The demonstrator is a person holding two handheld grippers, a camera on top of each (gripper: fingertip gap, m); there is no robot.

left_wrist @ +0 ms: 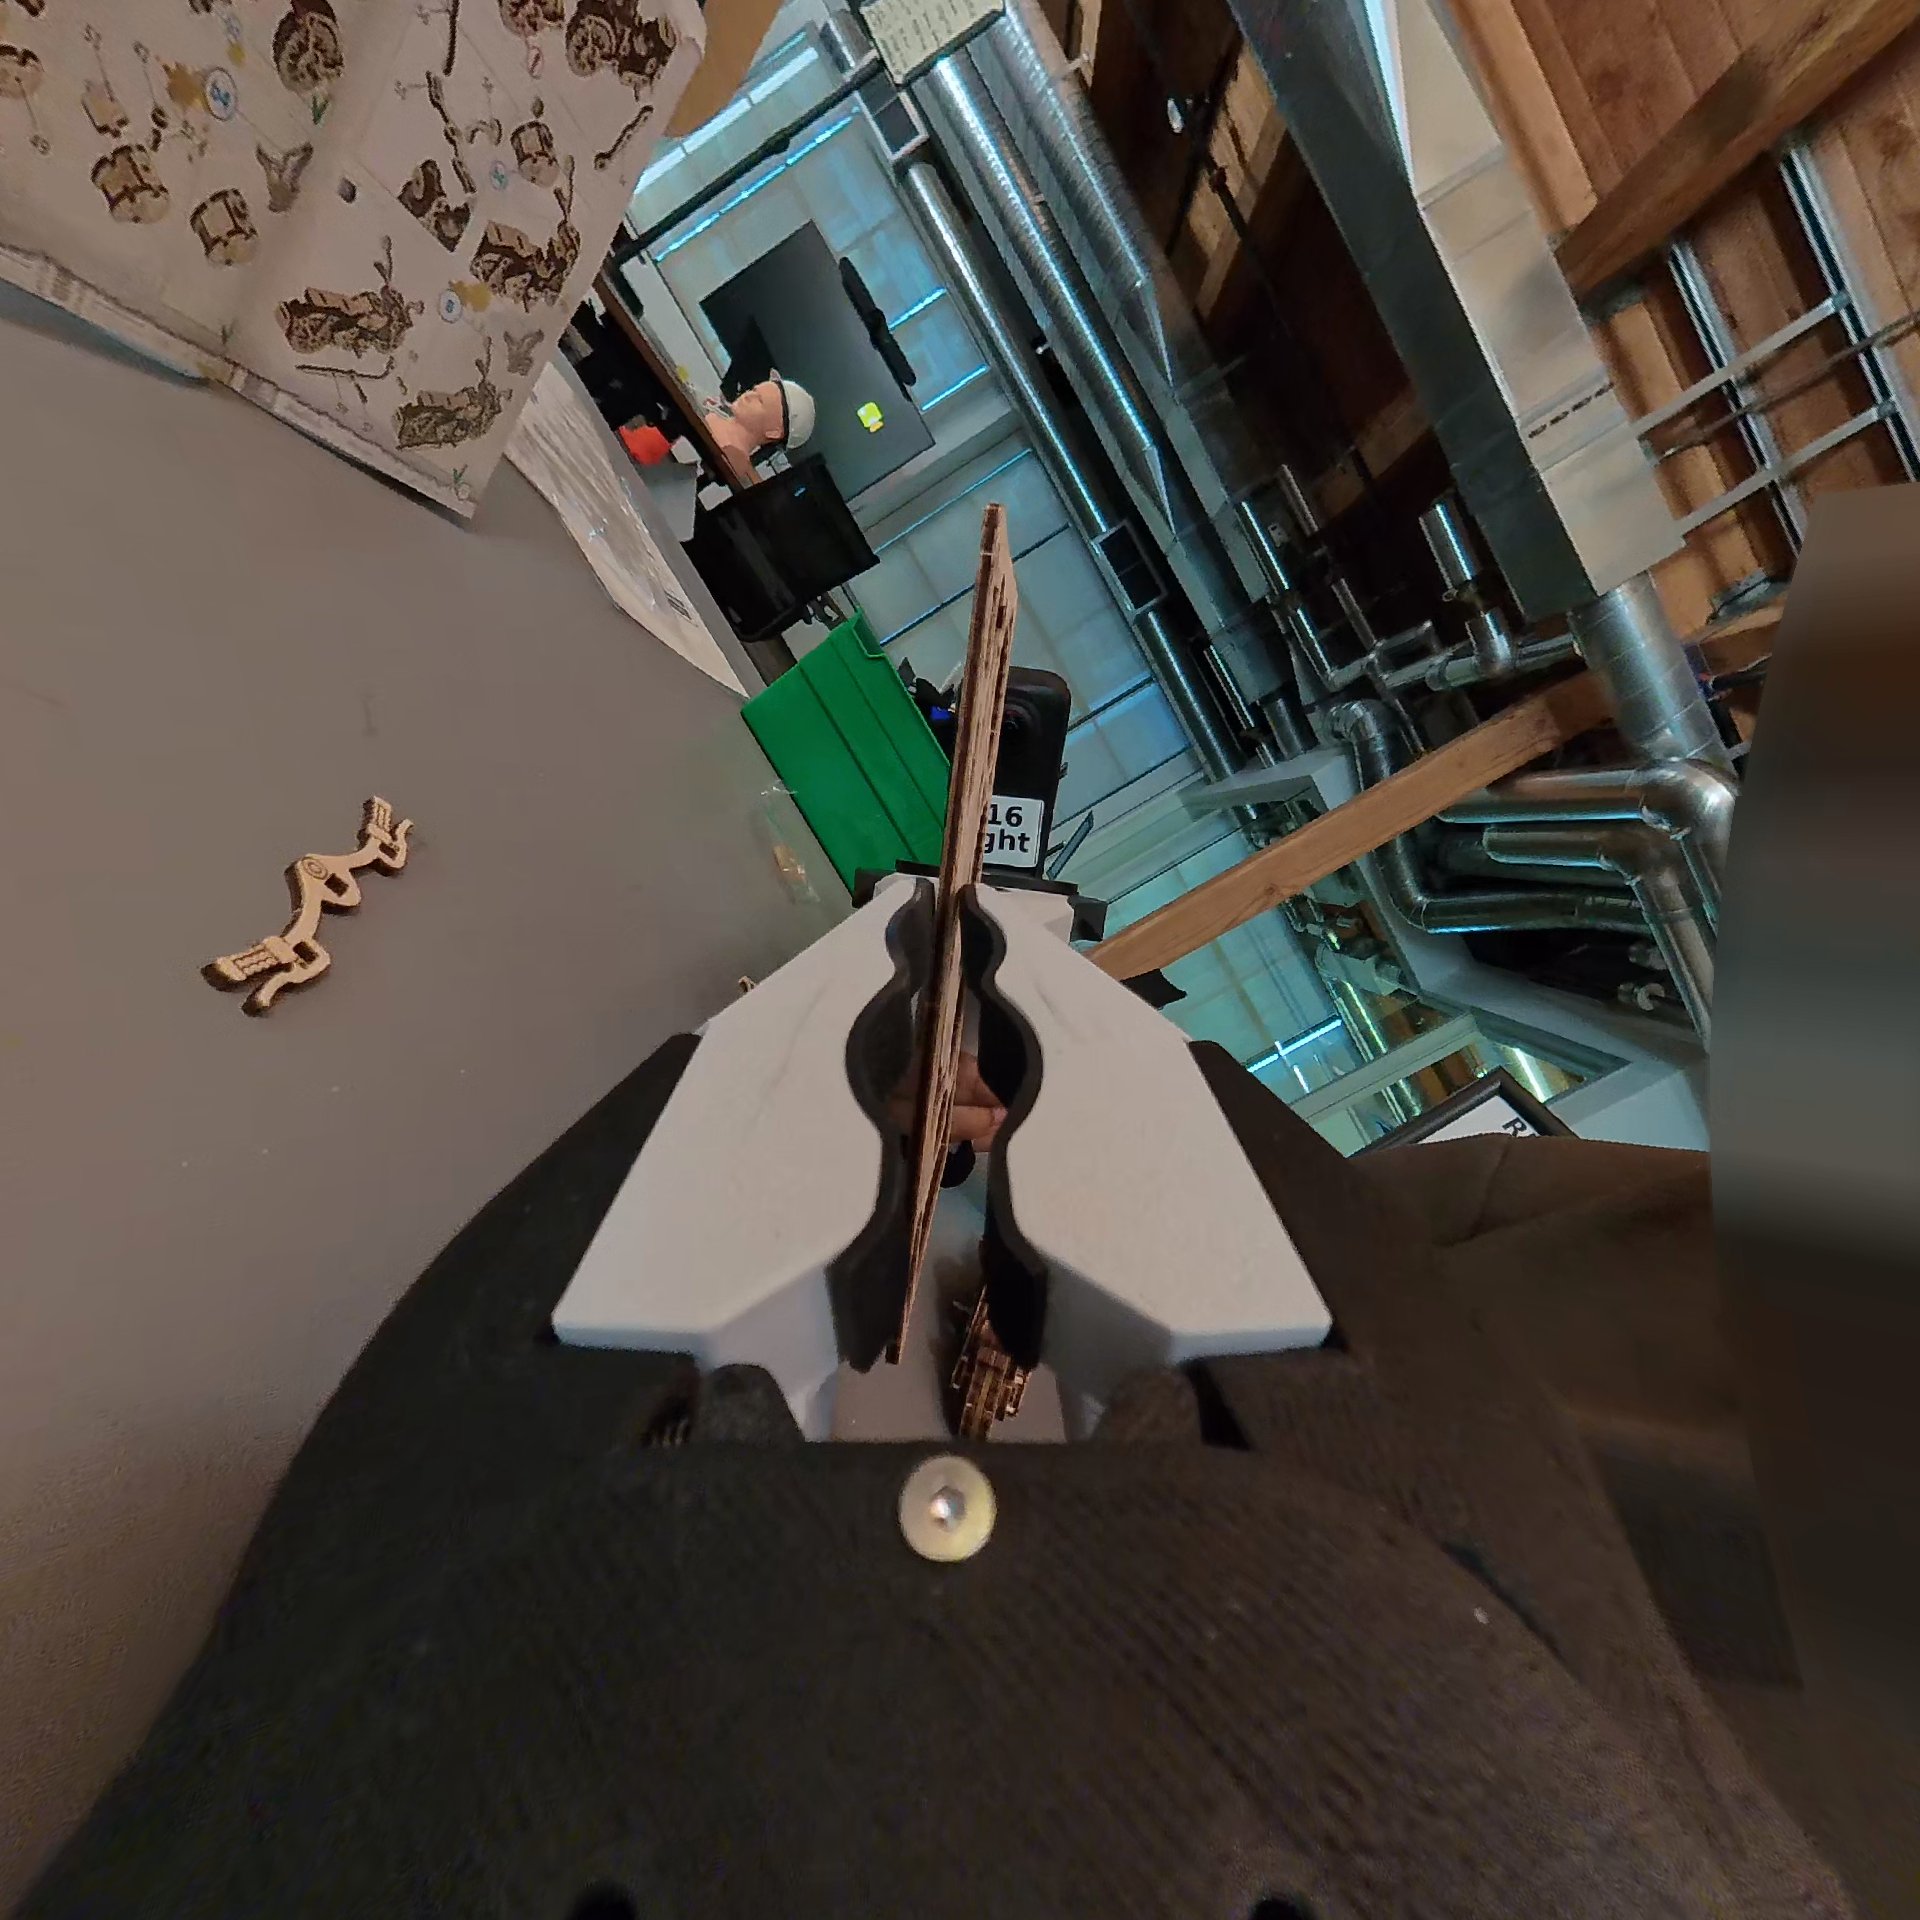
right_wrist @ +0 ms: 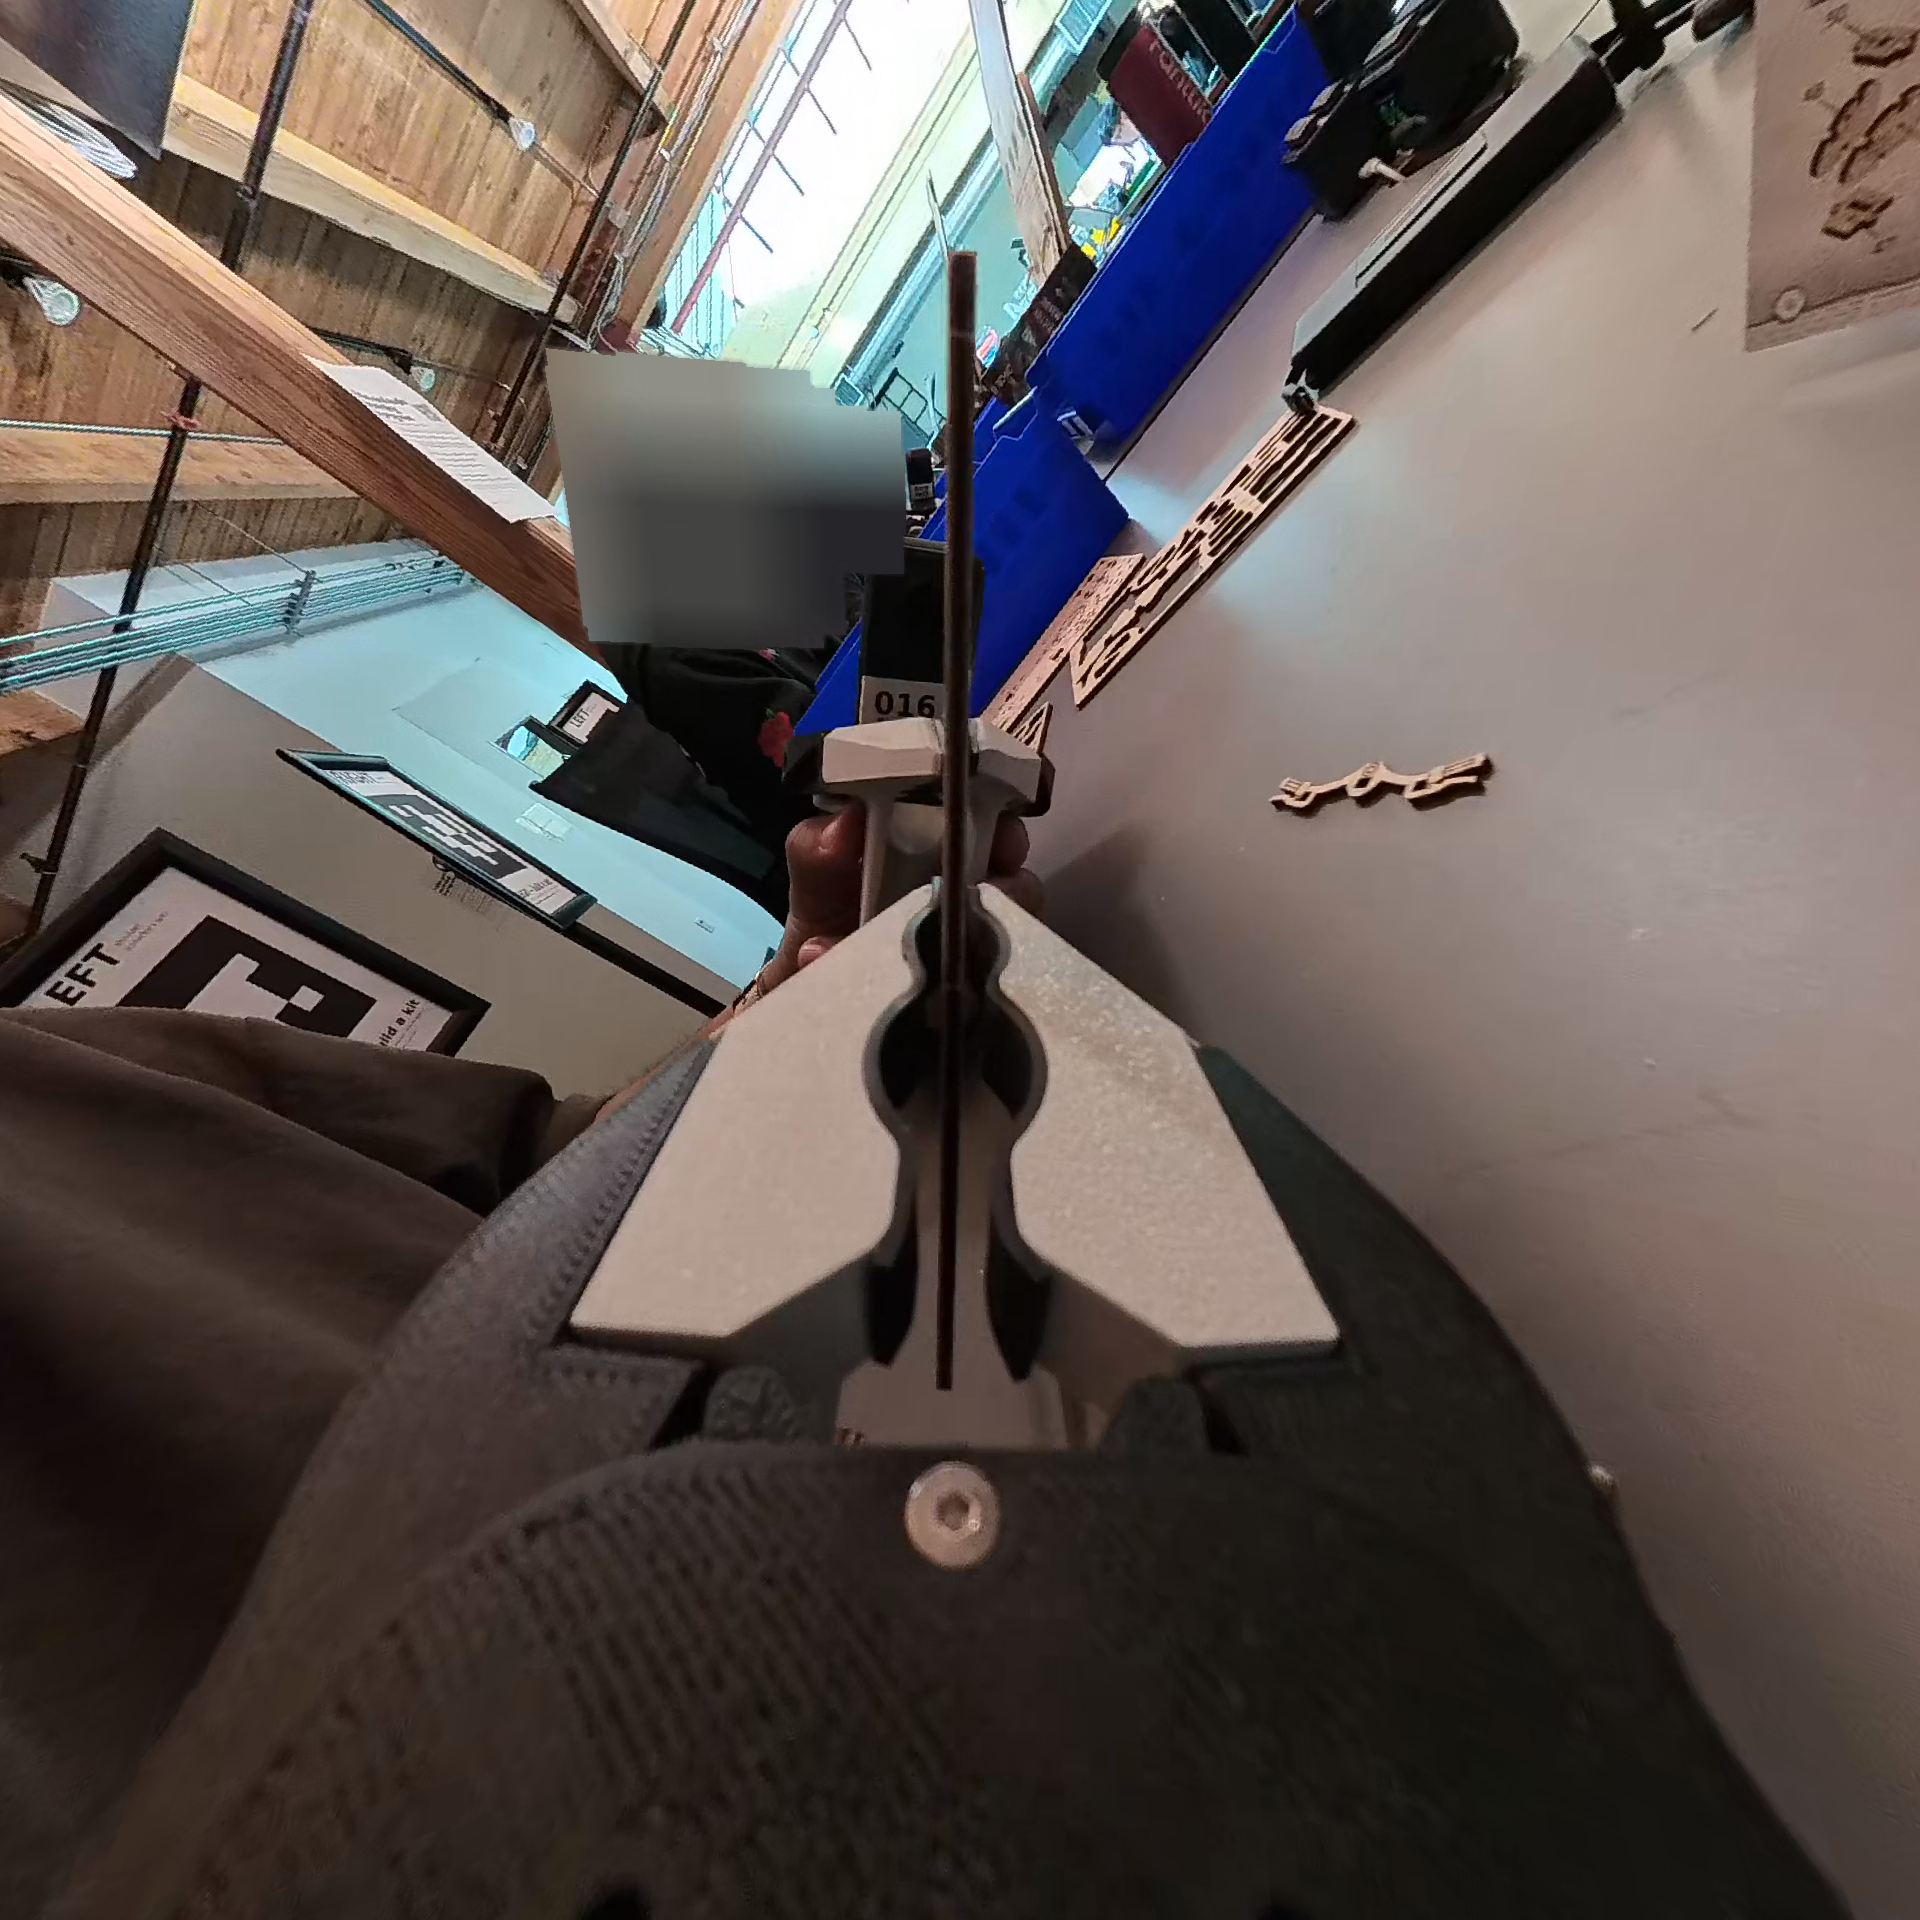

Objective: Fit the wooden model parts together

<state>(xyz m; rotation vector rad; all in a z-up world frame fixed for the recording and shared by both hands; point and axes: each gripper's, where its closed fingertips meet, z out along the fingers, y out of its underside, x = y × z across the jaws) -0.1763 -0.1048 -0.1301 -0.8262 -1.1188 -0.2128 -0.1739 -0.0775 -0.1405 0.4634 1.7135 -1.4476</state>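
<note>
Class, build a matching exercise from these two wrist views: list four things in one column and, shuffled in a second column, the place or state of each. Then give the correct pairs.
Things
1. thin flat wooden sheet
2. small pale wooden cut-out part
3. green plastic bin
4. printed paper instruction sheet

Place or state
A. spread out on the grey table
B. clamped edge-on between the fingers of both the left gripper and the right gripper
C. standing beyond the table's far edge
D. lying flat and alone on the table

Pairs: 1-B, 2-D, 3-C, 4-A
</note>
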